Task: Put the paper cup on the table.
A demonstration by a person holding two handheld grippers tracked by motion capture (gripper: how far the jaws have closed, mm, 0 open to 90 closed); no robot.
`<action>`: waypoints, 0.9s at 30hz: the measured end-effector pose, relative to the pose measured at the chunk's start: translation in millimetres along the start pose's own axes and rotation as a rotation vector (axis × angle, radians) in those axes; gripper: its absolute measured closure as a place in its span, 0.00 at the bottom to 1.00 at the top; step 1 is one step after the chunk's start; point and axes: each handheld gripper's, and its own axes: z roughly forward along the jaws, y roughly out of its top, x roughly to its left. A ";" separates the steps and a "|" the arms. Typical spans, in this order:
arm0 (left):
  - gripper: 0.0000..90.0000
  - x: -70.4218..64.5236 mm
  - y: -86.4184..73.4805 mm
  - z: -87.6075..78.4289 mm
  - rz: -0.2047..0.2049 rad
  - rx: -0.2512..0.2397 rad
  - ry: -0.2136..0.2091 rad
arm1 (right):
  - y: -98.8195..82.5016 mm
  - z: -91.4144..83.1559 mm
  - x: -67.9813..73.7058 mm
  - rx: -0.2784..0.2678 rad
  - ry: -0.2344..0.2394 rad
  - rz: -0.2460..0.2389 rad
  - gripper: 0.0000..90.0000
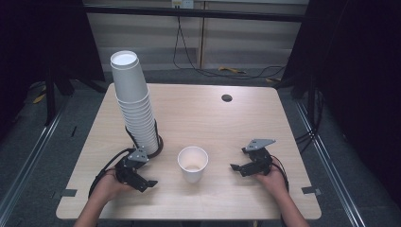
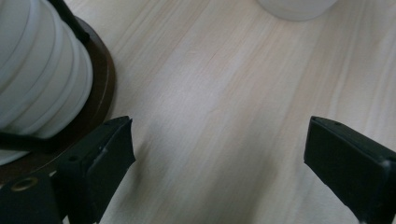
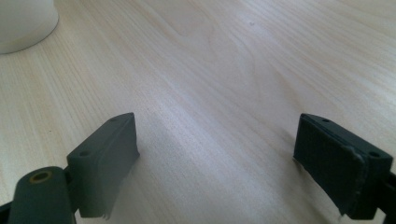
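A tall, leaning stack of white paper cups (image 1: 135, 104) stands upside down in a dark round holder (image 1: 158, 144) at the table's left. In the left gripper view the stack (image 2: 37, 74) and its brown holder base (image 2: 100, 93) sit at the left edge. A single white cup (image 1: 192, 163) stands upright in the middle near the front. My left gripper (image 1: 146, 184) is low over the table in front of the stack, jaws apart with bare wood between them (image 2: 219, 149). My right gripper (image 1: 238, 168) rests right of the single cup, open over bare wood (image 3: 217, 144). The cup's base (image 3: 23, 23) is at its upper left.
The light wooden table (image 1: 213, 118) has a dark cable hole (image 1: 227, 98) near its far edge. Cables lie on the floor behind it, and metal rails run along both sides.
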 end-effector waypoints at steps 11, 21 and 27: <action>0.10 1.6 -11.4 5.4 -0.026 -0.028 0.027 | 0.0 0.0 0.0 0.000 0.000 0.000 0.14; 0.04 1.6 -16.6 9.3 -0.020 -0.076 0.035 | 0.0 0.0 0.0 0.000 0.000 0.000 0.14; 0.00 2.4 -19.9 10.4 -0.009 -0.101 0.031 | 0.0 0.0 0.0 0.000 0.000 -0.001 0.14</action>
